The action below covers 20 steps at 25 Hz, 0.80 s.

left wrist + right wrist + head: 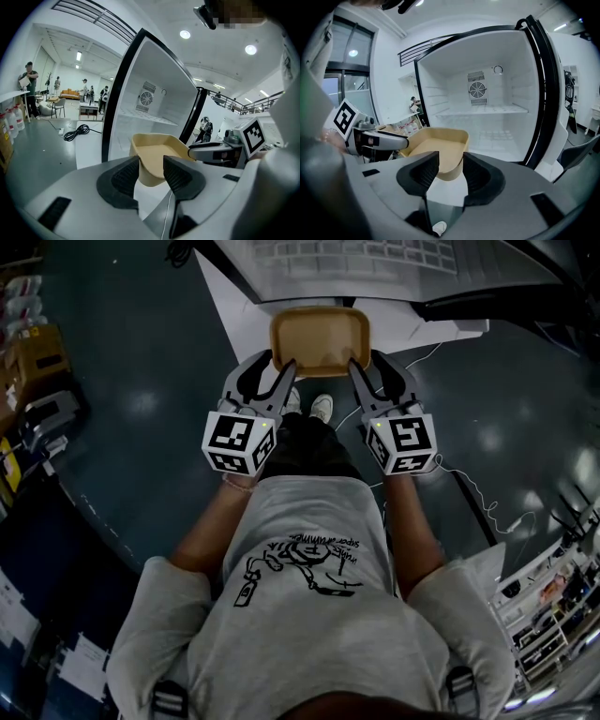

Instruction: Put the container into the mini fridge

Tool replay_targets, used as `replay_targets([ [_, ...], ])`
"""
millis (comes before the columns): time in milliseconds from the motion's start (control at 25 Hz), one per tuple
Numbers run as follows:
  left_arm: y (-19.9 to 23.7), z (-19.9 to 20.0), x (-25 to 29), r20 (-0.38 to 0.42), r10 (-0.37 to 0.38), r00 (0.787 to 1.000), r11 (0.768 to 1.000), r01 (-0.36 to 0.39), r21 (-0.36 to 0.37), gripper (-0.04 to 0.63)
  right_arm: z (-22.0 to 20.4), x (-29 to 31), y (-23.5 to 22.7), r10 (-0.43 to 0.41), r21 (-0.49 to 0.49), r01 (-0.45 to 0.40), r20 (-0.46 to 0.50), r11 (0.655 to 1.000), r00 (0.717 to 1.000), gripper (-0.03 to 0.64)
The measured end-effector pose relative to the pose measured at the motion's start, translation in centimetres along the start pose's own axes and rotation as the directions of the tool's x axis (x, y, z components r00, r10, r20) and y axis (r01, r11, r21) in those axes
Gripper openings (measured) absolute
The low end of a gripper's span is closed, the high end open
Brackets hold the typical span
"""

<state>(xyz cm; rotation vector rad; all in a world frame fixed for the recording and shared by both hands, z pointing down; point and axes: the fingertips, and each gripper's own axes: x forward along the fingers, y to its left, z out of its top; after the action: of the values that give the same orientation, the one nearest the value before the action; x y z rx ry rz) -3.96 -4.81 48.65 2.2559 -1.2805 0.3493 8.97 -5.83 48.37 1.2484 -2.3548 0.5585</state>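
Tan container (319, 334) held before open fridge (487, 93). Left gripper (272, 367) and right gripper (373, 367) each clamp a near corner. Shirt (300, 563) print illegible.

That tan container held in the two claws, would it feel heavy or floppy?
Probably light: the container hangs in air held only at its rim by the left gripper and right gripper. Likely fairly stiff: no sag shows between them. Empty and shallow, it should hardly tip.

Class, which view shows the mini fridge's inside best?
The right gripper view: the mini fridge faces it squarely, showing the shelf and fan vent. The left gripper view sees it obliquely; the head view catches only a strip at the frame's top.
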Motion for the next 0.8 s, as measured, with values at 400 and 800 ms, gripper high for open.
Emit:
replay_targets([
  [400, -0.9, 1.6, -1.1, 0.011, -0.009, 1.0, 1.0, 0.009, 0.0, 0.161, 1.5, -1.4, 0.3, -0.01, -0.003, 0.01, 0.012, 1.0, 1.0, 0.166],
  [800, -1.7, 3.2, -1.7, 0.028, -0.017, 0.999, 1.0, 0.017, 0.012, 0.161, 2.9, -2.5, 0.4, -0.02, -0.013, 0.02, 0.026, 1.0, 0.999, 0.166],
])
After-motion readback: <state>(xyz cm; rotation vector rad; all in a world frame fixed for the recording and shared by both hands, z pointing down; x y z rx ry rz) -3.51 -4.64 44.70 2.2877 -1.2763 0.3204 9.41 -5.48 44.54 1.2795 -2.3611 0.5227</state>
